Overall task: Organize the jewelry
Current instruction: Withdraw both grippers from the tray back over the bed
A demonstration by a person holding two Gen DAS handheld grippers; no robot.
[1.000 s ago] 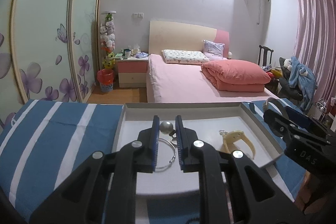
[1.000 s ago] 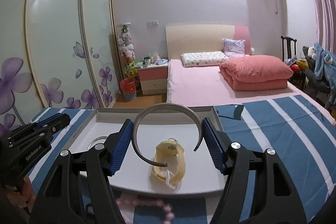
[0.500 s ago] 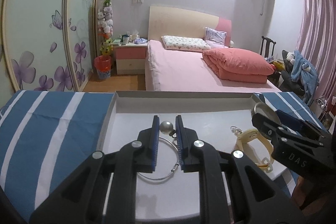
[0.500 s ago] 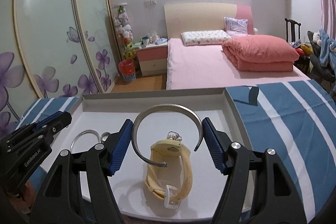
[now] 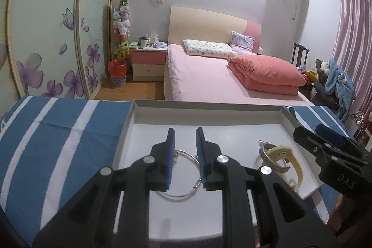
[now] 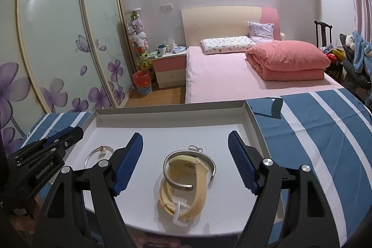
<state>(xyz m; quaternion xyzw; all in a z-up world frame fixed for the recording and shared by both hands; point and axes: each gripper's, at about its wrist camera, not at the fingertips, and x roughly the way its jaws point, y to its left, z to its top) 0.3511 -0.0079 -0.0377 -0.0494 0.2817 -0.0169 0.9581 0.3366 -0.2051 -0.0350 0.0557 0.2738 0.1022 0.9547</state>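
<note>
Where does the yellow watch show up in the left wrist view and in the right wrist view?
Left wrist: yellow watch at lower right, right of the left gripper.
Right wrist: yellow watch at lower centre, under the silver cuff.
Shared landmark: the white tray.

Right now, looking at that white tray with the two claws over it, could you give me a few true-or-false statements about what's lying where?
1. The silver cuff bracelet lies on the yellow watch in the white tray. True.
2. The right claw is clamped on the cuff. False: its jaws are opening and stand clear on either side of it.
3. A thin wire bangle lies in the tray under the left claw. True.
4. The tray sits on a bare wooden table. False: it sits on a blue and white striped cloth.
5. The tray is divided into compartments. False: it is one open space.
</note>
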